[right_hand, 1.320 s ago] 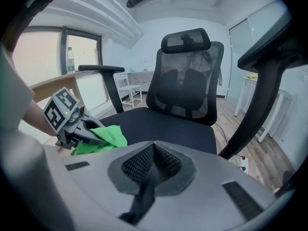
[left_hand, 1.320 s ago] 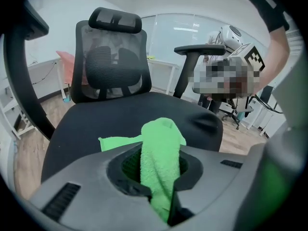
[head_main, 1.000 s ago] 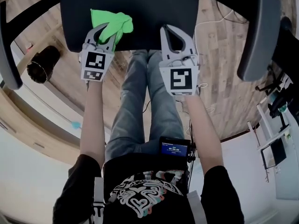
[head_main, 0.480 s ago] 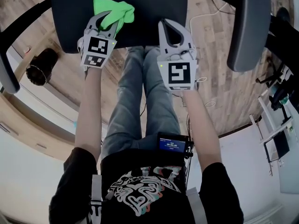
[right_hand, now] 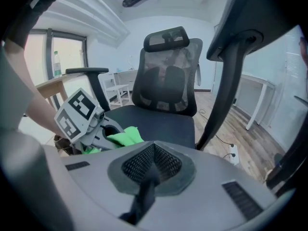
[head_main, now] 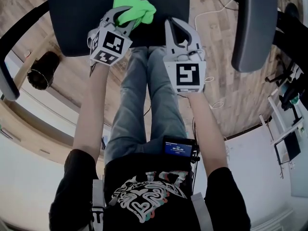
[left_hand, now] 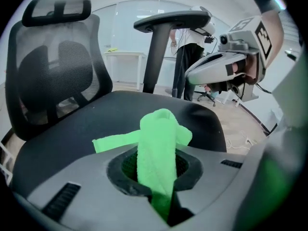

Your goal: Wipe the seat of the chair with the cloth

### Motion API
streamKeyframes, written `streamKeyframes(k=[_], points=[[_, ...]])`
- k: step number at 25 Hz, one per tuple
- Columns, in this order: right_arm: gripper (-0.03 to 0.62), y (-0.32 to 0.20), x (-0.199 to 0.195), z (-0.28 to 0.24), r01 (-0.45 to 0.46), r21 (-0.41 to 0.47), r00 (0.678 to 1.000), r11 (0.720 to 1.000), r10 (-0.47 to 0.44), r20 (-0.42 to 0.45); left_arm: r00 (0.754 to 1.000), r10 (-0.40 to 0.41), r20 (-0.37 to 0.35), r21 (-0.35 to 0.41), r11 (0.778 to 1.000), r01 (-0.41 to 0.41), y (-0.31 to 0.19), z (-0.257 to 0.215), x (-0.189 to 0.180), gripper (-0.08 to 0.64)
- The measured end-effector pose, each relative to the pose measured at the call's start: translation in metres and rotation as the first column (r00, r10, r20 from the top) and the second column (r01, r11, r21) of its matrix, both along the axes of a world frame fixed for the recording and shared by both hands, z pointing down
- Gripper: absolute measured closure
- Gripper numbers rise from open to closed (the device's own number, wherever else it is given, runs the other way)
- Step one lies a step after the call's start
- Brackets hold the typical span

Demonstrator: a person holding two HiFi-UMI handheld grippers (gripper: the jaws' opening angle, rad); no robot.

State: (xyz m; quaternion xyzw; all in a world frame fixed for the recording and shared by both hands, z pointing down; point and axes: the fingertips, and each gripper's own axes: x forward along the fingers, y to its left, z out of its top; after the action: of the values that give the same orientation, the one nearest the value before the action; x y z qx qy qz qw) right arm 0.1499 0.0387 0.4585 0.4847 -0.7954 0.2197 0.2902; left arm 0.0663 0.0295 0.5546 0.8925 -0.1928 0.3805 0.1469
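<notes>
The black chair seat (head_main: 82, 13) fills the top of the head view, its front edge toward me. A bright green cloth (head_main: 136, 12) lies bunched on the seat near that edge. My left gripper (head_main: 129, 14) is shut on the green cloth (left_hand: 159, 153), which sticks out forward over the seat (left_hand: 72, 134). To its right, my right gripper (head_main: 177, 29) is shut with nothing in it, at the seat's front edge. The right gripper view shows the left gripper (right_hand: 103, 129) and cloth (right_hand: 124, 136) on the seat (right_hand: 163, 119).
Armrests (head_main: 252, 28) flank the seat on both sides, the left armrest (head_main: 12, 47) lower. The mesh backrest (left_hand: 53, 71) rises beyond the seat. A dark round bin (head_main: 42, 69) stands on the wood floor at left. Cables (head_main: 216, 13) trail on the floor at right.
My left gripper has slid the green cloth to the right along the seat's front, turning its tips toward the right gripper. The right gripper has barely moved.
</notes>
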Motion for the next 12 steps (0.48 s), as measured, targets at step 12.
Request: streamKeyframes(k=[12], points=[[0.592,-0.023,0.021,-0.017,-0.062,0.058,0.998,0.996,0.063,-0.016,0.963,0.238,-0.128,0.015,0.971,-0.239,0.035,-0.023,0.079,0.503]])
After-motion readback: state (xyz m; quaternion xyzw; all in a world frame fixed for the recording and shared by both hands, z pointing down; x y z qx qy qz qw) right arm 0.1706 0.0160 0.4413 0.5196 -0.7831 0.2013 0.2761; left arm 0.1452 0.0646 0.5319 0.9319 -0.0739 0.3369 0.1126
